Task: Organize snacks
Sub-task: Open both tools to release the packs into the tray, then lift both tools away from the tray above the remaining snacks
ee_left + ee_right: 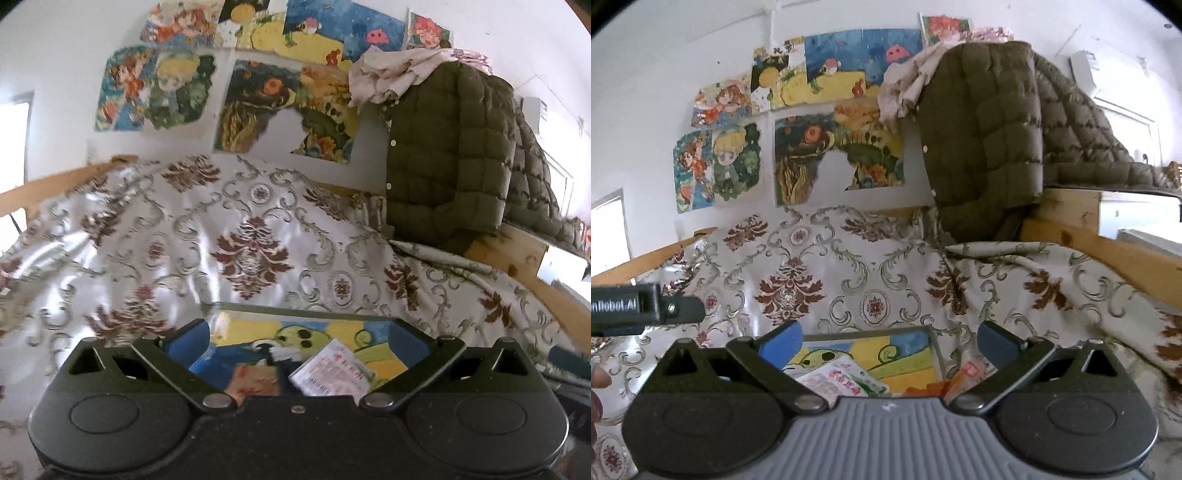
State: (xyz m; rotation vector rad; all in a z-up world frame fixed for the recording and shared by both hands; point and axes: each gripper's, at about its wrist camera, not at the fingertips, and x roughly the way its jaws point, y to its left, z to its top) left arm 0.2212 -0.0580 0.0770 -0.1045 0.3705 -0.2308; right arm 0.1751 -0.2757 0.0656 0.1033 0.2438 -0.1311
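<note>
Blue-padded left gripper (299,341) points slightly downward over tray (295,309); jaws spread wide, nothing between pads. White snack packet with red print (330,371) lies in tray, toward its near right part, just beside brown packet (255,380). Right gripper (890,341) held at similar shallow downward tilt, fingers wide apart, empty. Below it, same white packet (842,376) in tray; orange packets (960,376) outside tray's right edge, on patterned cloth (849,266). Left gripper's body juts in at left edge of right wrist view.
</note>
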